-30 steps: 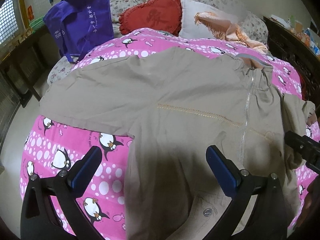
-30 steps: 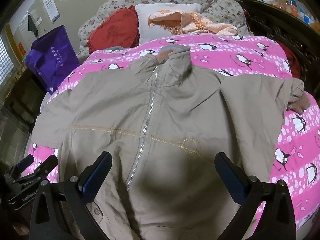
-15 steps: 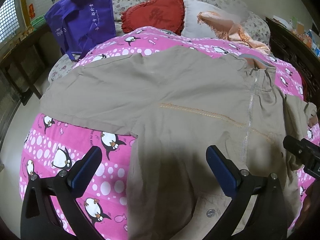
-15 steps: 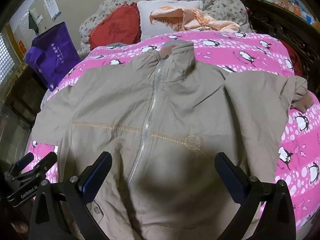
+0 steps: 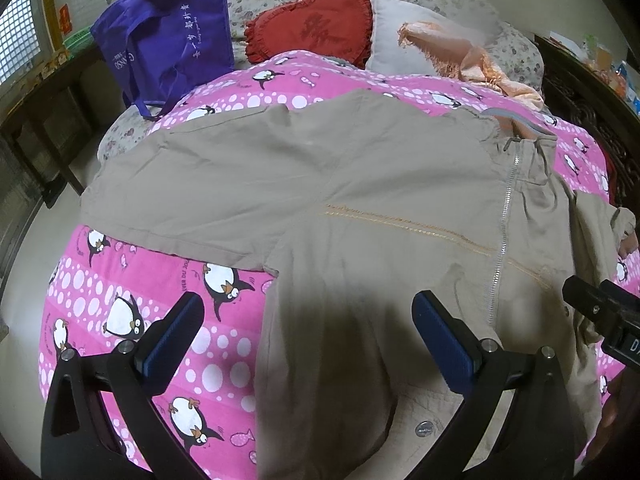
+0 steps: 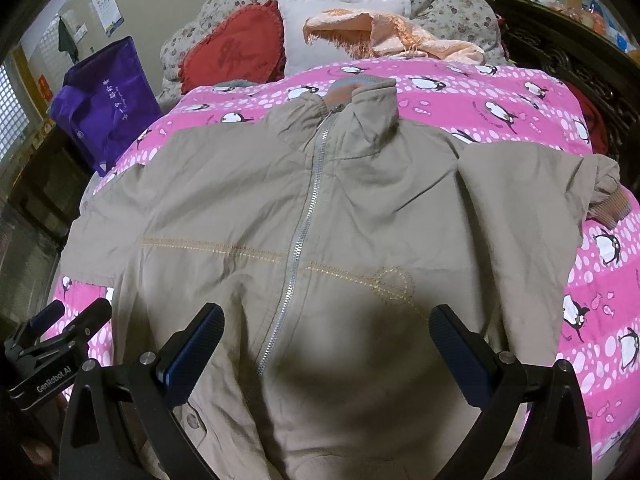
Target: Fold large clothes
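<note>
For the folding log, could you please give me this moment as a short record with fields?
garment: tan jacket, front up, zipped, unfolded
sleeves: both spread out sideways
surface: pink penguin blanket on a bed
left gripper: open, above the jacket's lower left edge
right gripper: open, above the jacket's lower front
nearby: purple bag, red cushion

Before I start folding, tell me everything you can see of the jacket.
The jacket is khaki, thin woven fabric by its look, lying front-up and spread flat on the pink penguin blanket. Its silver zipper is closed, collar standing, orange stitching across the chest. Both sleeves stretch sideways; the ribbed cuff is bunched. Nothing grips it.
</note>
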Tool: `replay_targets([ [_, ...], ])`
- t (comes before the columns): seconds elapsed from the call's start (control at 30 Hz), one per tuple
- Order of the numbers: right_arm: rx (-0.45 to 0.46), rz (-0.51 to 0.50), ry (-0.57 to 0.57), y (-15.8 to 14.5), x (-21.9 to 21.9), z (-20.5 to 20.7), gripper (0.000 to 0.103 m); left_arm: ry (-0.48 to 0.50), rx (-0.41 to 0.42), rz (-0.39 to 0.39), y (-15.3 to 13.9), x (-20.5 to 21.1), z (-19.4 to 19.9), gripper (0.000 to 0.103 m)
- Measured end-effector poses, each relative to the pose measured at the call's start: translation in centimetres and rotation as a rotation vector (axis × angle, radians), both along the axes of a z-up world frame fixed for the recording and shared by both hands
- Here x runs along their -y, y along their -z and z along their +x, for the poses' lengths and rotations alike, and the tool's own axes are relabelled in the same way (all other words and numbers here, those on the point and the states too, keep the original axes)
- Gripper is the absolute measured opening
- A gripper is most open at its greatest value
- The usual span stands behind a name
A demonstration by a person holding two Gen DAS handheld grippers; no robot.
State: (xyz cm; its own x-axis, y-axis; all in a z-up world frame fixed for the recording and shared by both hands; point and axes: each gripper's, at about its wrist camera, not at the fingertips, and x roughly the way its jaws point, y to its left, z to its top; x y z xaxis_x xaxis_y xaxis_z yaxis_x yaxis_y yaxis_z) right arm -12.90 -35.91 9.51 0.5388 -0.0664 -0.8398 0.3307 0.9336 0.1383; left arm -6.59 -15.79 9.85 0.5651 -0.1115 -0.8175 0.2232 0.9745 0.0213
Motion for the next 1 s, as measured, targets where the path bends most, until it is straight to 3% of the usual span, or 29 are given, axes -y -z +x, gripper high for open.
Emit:
replay_targets([
  [1.0, -0.029, 0.004, -0.021, 1.2, -1.5, 1.1, 0.103, -0.04, -0.032, -0.008, 0.9, -1.7, 1.2, 0.103],
])
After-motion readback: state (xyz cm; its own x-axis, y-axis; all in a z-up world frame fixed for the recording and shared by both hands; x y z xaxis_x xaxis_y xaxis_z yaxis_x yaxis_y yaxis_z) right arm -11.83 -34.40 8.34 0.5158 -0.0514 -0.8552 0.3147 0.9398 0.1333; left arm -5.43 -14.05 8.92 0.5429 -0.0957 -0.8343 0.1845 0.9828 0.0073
